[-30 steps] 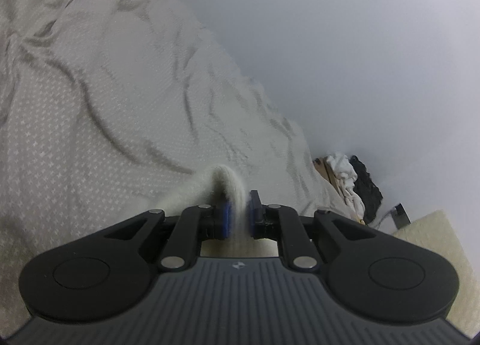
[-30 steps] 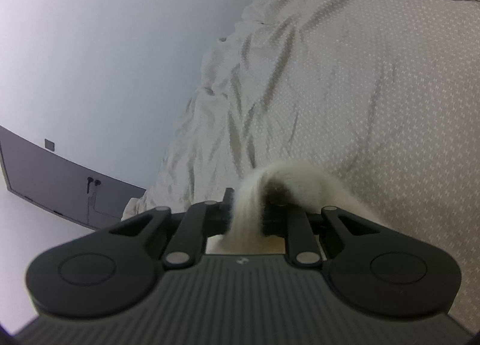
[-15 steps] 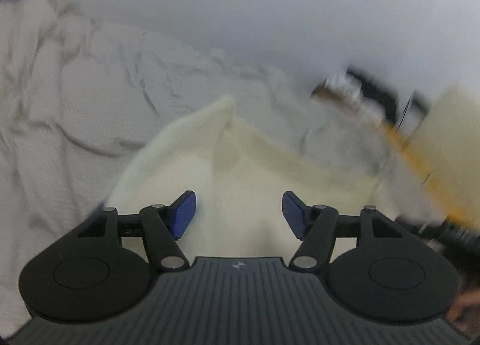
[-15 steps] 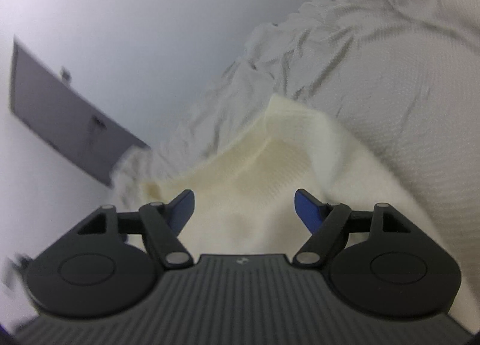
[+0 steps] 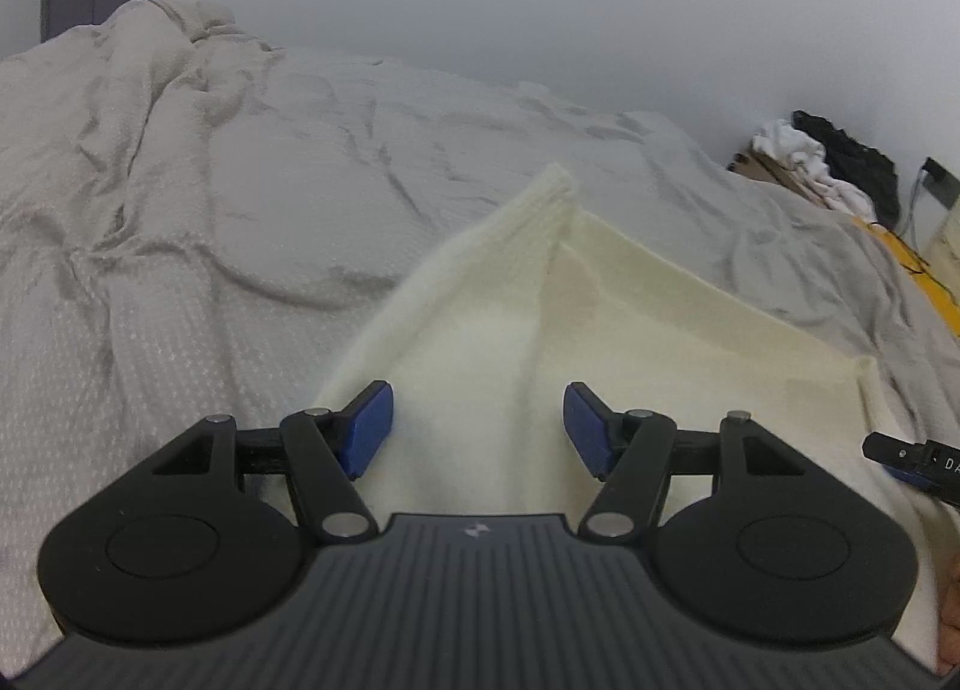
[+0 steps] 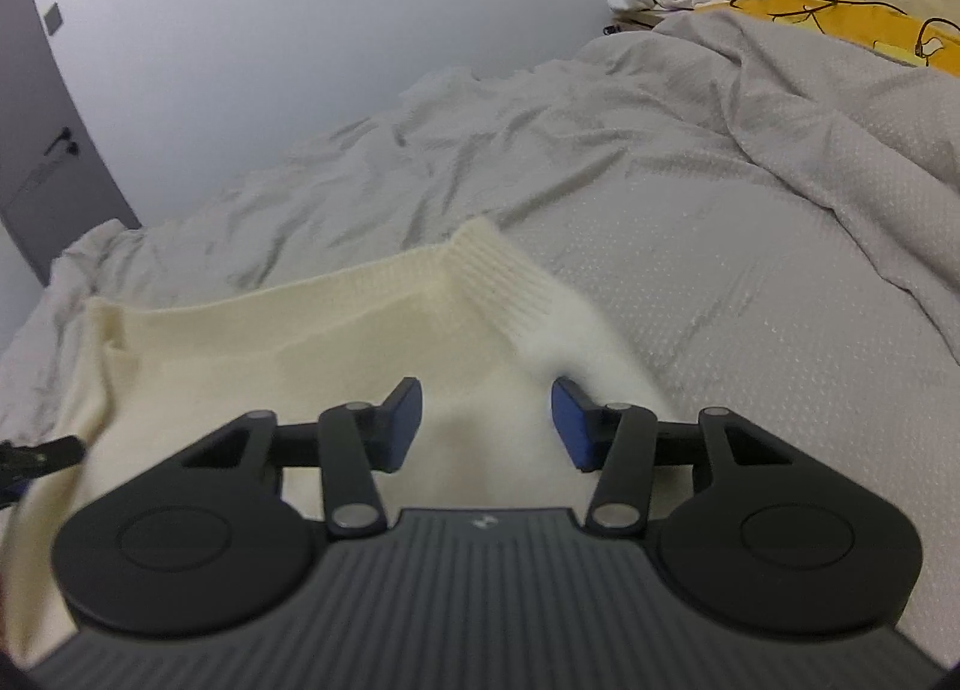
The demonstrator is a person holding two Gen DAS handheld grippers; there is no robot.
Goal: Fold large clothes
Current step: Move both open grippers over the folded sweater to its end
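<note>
Left wrist: cream sweater's [image 5: 630, 318] ribbed edge lies on bedspread [image 5: 210, 222].

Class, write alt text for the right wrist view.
A cream knitted sweater lies on a bed's rumpled grey bedspread, one ribbed cuff pointing away. The right gripper hovers above it, jaws closing on nothing.

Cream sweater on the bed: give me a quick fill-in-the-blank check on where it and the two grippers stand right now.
1. The cream sweater lies on a rumpled grey ____.
2. The blue pads on the fingers of the left gripper are ____ the sweater, not pressing on it.
3. The right gripper has its jaws closing, with nothing but ____ fabric below the gap.
4. The ribbed cuff in the right wrist view points toward the ____.

Missing words: bedspread; clear of; cream; wall
</note>
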